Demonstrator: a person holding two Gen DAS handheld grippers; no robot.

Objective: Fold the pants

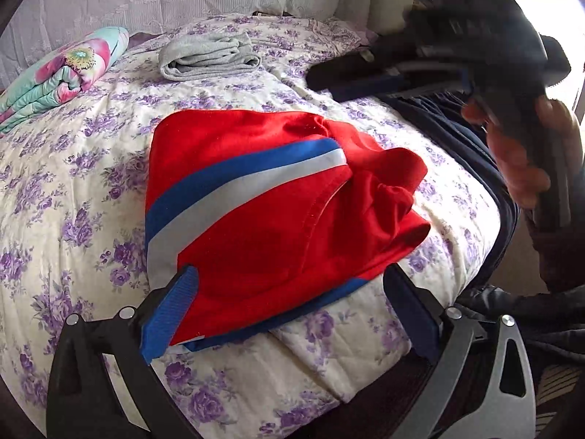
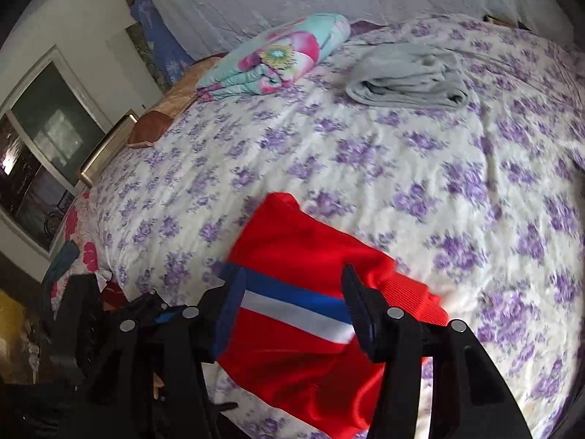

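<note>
The red pants [image 1: 263,197] with a blue and white side stripe lie folded in a compact stack on the floral bedspread [image 1: 73,190]. My left gripper [image 1: 290,311] stands open at the stack's near edge, one finger on either side of the cloth and neither pad pressing it. My right gripper [image 1: 329,82] hovers blurred at the back right, held by a hand and clear of the pants. In the right wrist view the right gripper [image 2: 296,311] is open, and the red pants [image 2: 303,248] show below and between its fingers, not gripped.
A folded grey garment [image 1: 210,56] and a folded flowered quilt [image 1: 62,69] lie at the back of the bed. Dark blue cloth [image 1: 457,128] hangs along the bed's right edge. A window [image 2: 44,153] is on the wall left of the bed.
</note>
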